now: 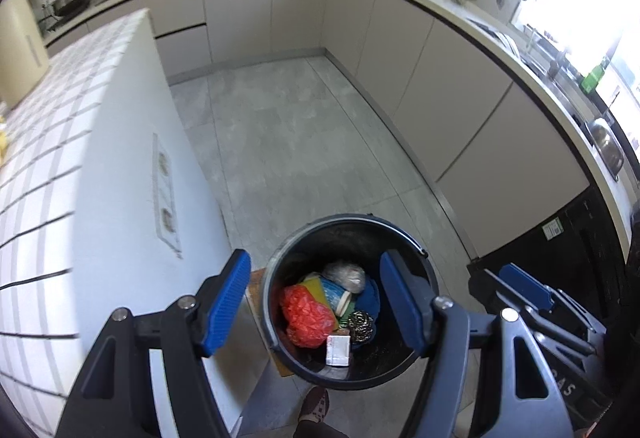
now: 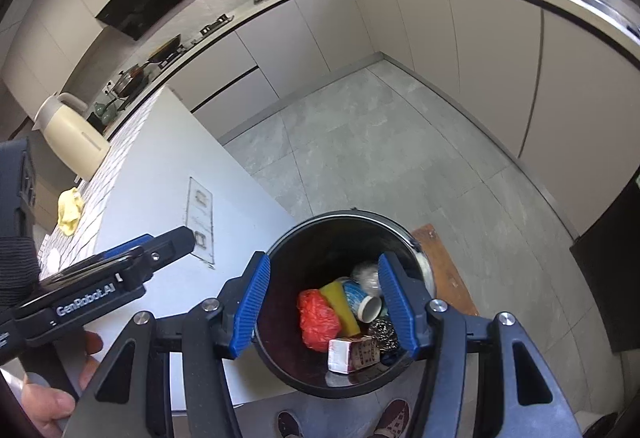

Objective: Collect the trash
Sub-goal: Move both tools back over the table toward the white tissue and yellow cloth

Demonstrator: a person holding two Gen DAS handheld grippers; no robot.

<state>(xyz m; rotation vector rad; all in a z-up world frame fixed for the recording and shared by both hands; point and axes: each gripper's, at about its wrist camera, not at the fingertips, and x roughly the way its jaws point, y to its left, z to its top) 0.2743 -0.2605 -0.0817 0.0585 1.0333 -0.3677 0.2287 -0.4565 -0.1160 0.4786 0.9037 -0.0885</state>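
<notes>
Blue-padded fingers (image 1: 224,302) of the left hand-held gripper (image 1: 316,306) stand apart above the black bucket (image 1: 280,266), with nothing between them. Its jaws are open and empty. To the right of the bucket in that view, part of the right hand-held gripper (image 1: 524,288) shows edge-on.

From the right wrist view, the right hand-held gripper (image 2: 320,306) also hangs over the bucket (image 2: 320,230) with its jaws spread and nothing gripped; its pads touch none of the trash. Left of the bucket there, the left hand-held gripper (image 2: 168,242) is seen from the side, held in a person's hand (image 2: 52,394).

Inside the bucket lies the collected trash: a crumpled red plastic bag (image 2: 318,320), a yellow sponge (image 2: 344,304) leaning against it, a blue-and-white paper cup (image 2: 362,300) on its side, a wad of clear plastic (image 2: 366,274) toward the far wall, a steel scouring pad (image 2: 384,334), and a small white-and-brown carton (image 2: 350,354) at the near wall. Something blue (image 1: 368,296) lies beneath the pad.

The bucket stands on the grey floor (image 1: 304,126) beside a white tabletop (image 1: 60,142) with a tiled top, partly on a brown board (image 2: 444,270). Shoes (image 2: 392,420) show just below the bucket.
</notes>
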